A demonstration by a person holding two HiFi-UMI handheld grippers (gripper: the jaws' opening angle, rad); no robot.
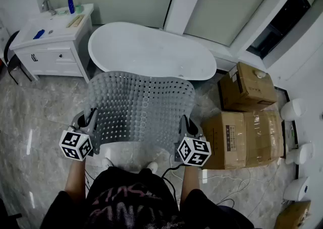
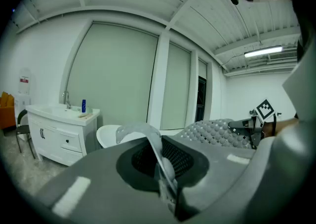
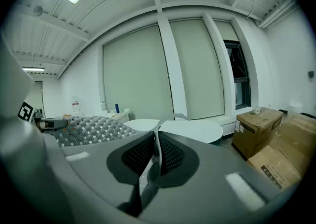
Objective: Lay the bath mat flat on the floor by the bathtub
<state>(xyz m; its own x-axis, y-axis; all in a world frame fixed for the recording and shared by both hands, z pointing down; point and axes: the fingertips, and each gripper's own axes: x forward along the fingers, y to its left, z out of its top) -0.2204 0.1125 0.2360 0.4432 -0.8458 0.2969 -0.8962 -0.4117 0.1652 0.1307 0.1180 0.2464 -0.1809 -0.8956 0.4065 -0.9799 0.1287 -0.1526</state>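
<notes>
I am gripping the grey, knobbly, perforated rubber bath mat [image 1: 144, 104] with the left tongs [image 1: 91, 121] and right tongs [image 1: 185, 125] each clamped on a near corner, and it is hanging in the air ahead between them, sagging, so I am judging it light, floppy and best held by its corners.

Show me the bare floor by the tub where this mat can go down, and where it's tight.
Bare marble floor lies left of the bath mat, bordered by the vanity and bathtub. A narrow strip runs between mat and cardboard boxes. The right side is crowded: boxes and cables.
</notes>
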